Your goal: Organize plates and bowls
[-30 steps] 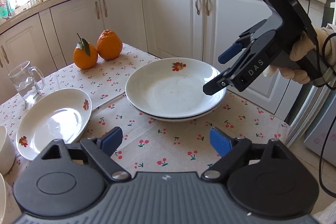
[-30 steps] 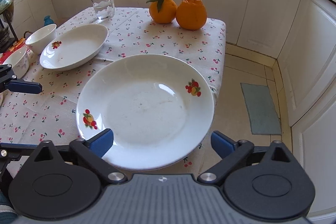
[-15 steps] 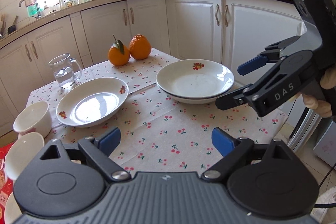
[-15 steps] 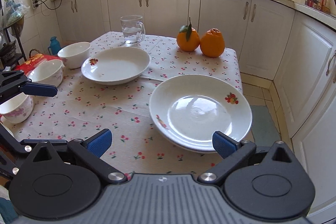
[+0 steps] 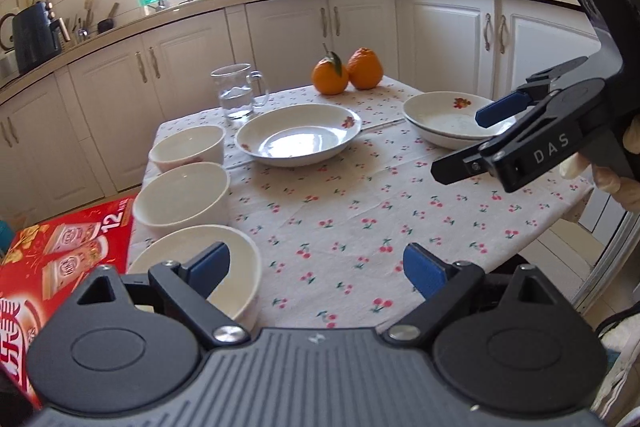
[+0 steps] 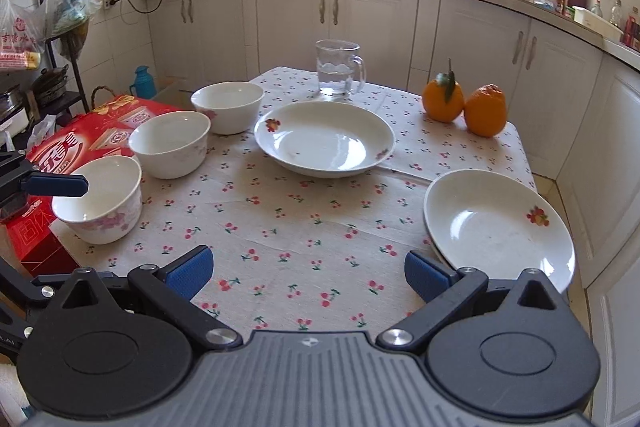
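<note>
Where cut off, nearest bowl (image 5: 240, 267)

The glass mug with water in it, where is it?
In the right wrist view the clear glass mug stands at the far edge of the cherry-print tablecloth, just behind the single white plate, left of the two oranges.

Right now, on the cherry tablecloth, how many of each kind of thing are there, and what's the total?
Bowls: 3
Plates: 3, one alone, two stacked
Oranges: 2
Glass mug: 1
Total: 9
</note>
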Demonstrator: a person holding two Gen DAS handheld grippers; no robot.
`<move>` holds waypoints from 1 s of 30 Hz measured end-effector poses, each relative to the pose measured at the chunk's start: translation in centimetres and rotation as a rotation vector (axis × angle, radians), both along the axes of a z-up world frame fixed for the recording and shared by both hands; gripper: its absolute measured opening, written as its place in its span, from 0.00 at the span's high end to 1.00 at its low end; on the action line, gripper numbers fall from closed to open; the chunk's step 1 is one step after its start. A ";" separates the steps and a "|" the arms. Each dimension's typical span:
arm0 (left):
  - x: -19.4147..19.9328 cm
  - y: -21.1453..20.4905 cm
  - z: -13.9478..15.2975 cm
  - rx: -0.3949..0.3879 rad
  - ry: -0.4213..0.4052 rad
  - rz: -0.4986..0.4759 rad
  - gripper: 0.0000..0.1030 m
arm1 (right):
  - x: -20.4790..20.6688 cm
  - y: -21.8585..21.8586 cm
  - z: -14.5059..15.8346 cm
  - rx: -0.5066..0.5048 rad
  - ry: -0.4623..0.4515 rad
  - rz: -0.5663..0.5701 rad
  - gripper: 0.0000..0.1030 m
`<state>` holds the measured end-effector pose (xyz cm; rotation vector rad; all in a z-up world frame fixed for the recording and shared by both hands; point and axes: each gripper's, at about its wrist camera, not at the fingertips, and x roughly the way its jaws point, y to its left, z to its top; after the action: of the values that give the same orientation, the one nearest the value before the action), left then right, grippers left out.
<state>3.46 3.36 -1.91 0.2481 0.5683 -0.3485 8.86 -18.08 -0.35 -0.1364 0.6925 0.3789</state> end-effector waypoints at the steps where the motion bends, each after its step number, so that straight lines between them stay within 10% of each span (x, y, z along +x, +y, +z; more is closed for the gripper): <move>1: -0.1 0.8 -0.1 -0.001 -0.001 0.014 0.09 | 0.2 0.7 0.1 -0.001 0.001 0.015 0.00; 30: 2.5 8.8 -4.1 -0.062 0.071 0.064 0.10 | 5.9 16.2 -1.5 0.022 0.145 0.414 0.03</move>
<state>5.96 12.14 -6.04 0.1581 0.6330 -0.3133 14.73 -1.88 -1.89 -0.2348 0.8034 0.7991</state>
